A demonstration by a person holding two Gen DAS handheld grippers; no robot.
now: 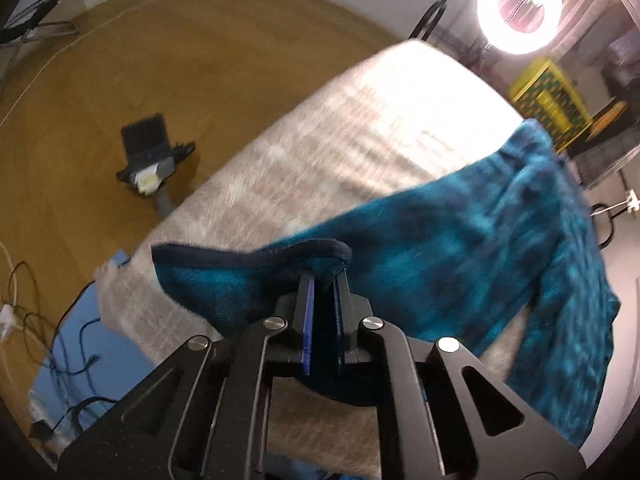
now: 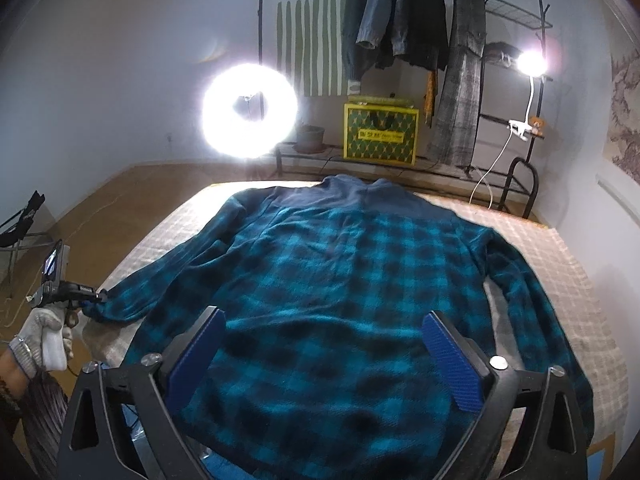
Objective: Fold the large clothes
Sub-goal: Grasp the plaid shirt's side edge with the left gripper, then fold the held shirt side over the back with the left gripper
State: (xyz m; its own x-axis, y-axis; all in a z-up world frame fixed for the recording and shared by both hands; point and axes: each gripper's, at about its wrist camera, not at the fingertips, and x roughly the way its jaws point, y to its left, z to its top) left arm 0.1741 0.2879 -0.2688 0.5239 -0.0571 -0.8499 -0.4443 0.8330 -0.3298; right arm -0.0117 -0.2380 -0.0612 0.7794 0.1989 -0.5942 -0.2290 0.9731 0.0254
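My left gripper (image 1: 324, 276) has its jaws pinched shut on the dark-bound cuff (image 1: 256, 258) of the left sleeve (image 2: 168, 280), the blue pads nearly together with the hem's edge caught between them; my right gripper (image 2: 320, 354) hangs with its jaws spread wide over the lower back of the plaid shirt (image 2: 352, 272), nothing clamped, the cloth merely lying beneath the gap. The shirt is spread face down on the pale checked bed cover (image 2: 560, 248), collar toward the far edge, both sleeves angled out and down, the right sleeve (image 2: 532, 304) running toward the near right corner. I judge it a fleecy, thick flannel: soft, limp, light enough for one pinch to lift, grippy rather than slippery, so it should drag on the cover and bunch instead of sliding flat. The bound cuffs and the bottom hem look to me like the firmest places to grip; a pinch in mid-panel would likely only raise a tent of cloth. From the left wrist view I get the grip itself in close detail and the sleeve trailing off to the right, blurred, but nothing of the shirt's overall lie. The right wrist view gives me the whole garment's layout and shows my gloved left hand (image 2: 48, 340) holding the other tool at the cuff, though too small there to judge the bite.
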